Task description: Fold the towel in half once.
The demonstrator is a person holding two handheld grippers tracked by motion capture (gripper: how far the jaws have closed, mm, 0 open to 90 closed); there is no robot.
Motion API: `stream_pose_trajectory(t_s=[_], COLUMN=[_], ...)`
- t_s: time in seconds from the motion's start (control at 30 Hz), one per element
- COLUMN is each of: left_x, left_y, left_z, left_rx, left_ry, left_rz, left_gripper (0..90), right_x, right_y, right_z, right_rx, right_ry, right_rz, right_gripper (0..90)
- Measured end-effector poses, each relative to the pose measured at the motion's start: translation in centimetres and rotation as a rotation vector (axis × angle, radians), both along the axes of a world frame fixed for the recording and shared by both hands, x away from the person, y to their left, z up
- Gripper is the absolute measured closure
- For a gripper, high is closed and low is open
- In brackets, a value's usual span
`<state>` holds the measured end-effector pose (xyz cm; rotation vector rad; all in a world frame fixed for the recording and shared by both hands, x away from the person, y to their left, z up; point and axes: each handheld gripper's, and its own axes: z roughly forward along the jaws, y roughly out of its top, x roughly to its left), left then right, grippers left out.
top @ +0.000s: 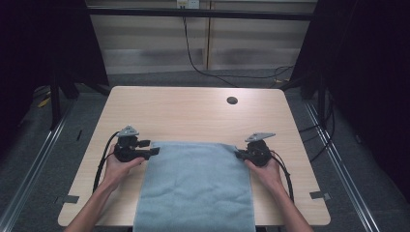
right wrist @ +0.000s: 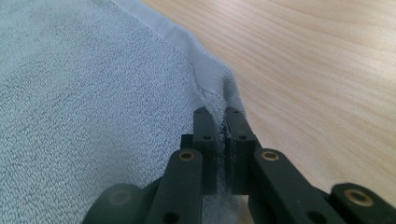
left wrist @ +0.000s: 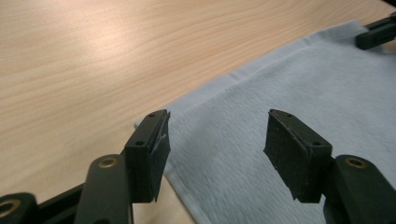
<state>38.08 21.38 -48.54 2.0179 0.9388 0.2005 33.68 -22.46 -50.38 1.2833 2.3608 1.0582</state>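
A light blue towel (top: 196, 186) lies flat on the wooden table (top: 193, 113) and hangs over its near edge. My left gripper (top: 151, 152) stands open at the towel's far left corner (left wrist: 154, 122); its pads (left wrist: 285, 149) sit on either side of that corner without pressing it. My right gripper (top: 240, 153) is shut on the towel's far right corner (right wrist: 212, 81), and the cloth bunches up between its pads (right wrist: 205, 140). The right gripper's black tip (left wrist: 376, 32) also appears at the far end of the towel's hem in the left gripper view.
A round cable hole (top: 232, 100) is set in the table near its far right. Black cables trail from both grippers across the wood. Dark frame legs and floor rails stand beyond the table's sides.
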Motion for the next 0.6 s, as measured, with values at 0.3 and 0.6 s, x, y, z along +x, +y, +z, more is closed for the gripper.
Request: stream_pose_trajectory(t_s=[0.3,0.6], left_x=[0.7,0.2], left_y=[0.0,-0.6], left_z=[-1.9,-2.2], left_rx=[0.075,0.103], left_ry=[0.029,-0.022], left_rz=[0.020,-0.040], left_gripper=[34.2,45.3], right_x=[0.1,0.1], right_y=[-0.3,-0.4], right_z=[-0.2,-0.3], right_rx=[0.034,0.059], right_ry=[-0.001,0.000], right_rz=[-0.004,-0.014], right_gripper=[84.9,84.7])
